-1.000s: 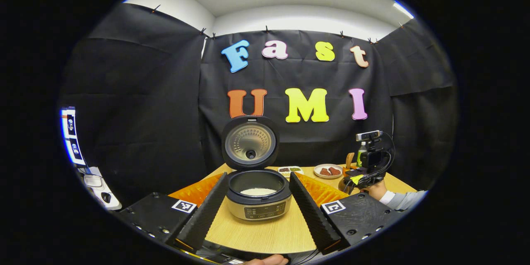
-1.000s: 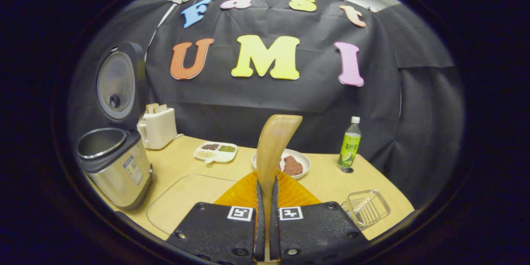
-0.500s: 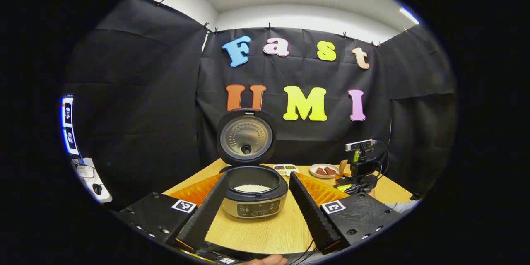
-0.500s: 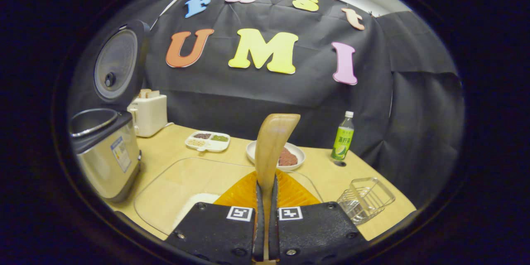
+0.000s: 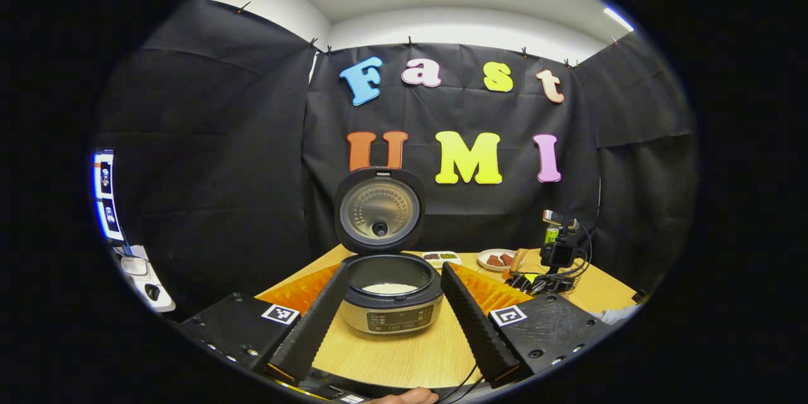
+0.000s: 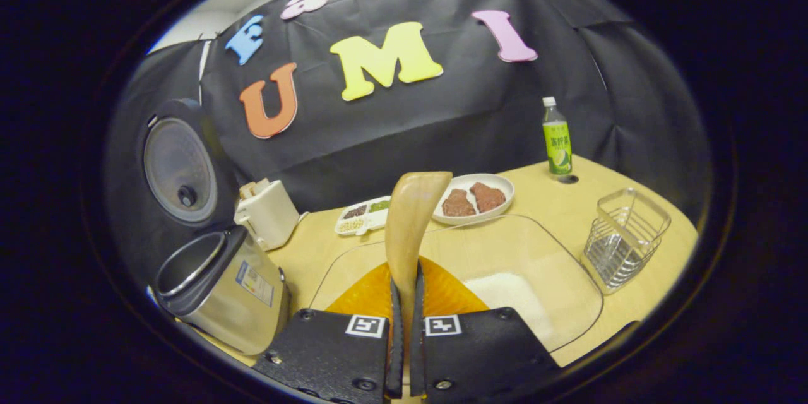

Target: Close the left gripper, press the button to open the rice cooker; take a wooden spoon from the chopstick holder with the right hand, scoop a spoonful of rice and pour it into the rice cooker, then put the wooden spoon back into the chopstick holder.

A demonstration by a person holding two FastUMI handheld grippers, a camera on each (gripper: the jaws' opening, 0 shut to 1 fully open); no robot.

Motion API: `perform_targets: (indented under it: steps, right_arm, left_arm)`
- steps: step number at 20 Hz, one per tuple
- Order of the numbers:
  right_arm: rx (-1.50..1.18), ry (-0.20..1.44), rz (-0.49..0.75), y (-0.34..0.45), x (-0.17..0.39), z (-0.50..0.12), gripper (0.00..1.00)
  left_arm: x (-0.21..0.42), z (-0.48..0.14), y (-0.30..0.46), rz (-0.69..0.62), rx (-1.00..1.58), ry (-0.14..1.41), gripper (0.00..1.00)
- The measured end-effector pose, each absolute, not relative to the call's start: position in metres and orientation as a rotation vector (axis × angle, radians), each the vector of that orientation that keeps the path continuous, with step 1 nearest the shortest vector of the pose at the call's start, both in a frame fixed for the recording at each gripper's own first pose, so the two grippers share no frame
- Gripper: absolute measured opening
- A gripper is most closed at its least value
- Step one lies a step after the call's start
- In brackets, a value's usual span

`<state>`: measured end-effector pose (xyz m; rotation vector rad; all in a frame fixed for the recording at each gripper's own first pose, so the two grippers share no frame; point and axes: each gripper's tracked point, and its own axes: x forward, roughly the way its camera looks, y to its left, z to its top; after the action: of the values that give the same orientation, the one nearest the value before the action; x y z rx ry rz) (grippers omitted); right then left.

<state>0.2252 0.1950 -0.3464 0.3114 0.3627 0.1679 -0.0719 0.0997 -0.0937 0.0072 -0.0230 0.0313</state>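
The wooden spoon [image 6: 413, 221] is being pinched upright by the right gripper [image 6: 404, 303] above the glass rice dish [image 6: 562, 278]; the left gripper [image 5: 391, 322] is being held spread before the open rice cooker [image 5: 391, 293].

Wooden spoon [image 6: 413, 214]: handle pinched between the right gripper [image 6: 405, 328] fingers, its lower end hidden there. Spoon blade blocked part of the plate [image 6: 499, 186] rim and the glass dish [image 6: 562, 278] behind it. Rice cooker [image 6: 221, 290] base cut off by the lower edge of the right gripper view; pot contents hidden by its wall. In the left gripper view, panel markings on the rice cooker [image 5: 392, 319] too small to read. Far gripper [image 5: 555, 259] at the counter's right edge: jaws indistinct among cables.
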Motion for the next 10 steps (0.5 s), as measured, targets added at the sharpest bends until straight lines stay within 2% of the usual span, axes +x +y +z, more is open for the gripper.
perform_targets:
  steps: [6, 10]
  right_arm:
    - [0.645, 0.544, 0.268, 0.206, 0.231, -0.349, 0.1]
    - [0.776, 0.601, 0.253, 0.197, 0.234, -0.347, 0.1]
  left_arm:
    - [-0.071, -0.098, 0.102, 0.024, 0.0, -0.018, 0.94]
    - [-0.068, -0.104, 0.102, 0.026, -0.011, -0.002, 0.94]
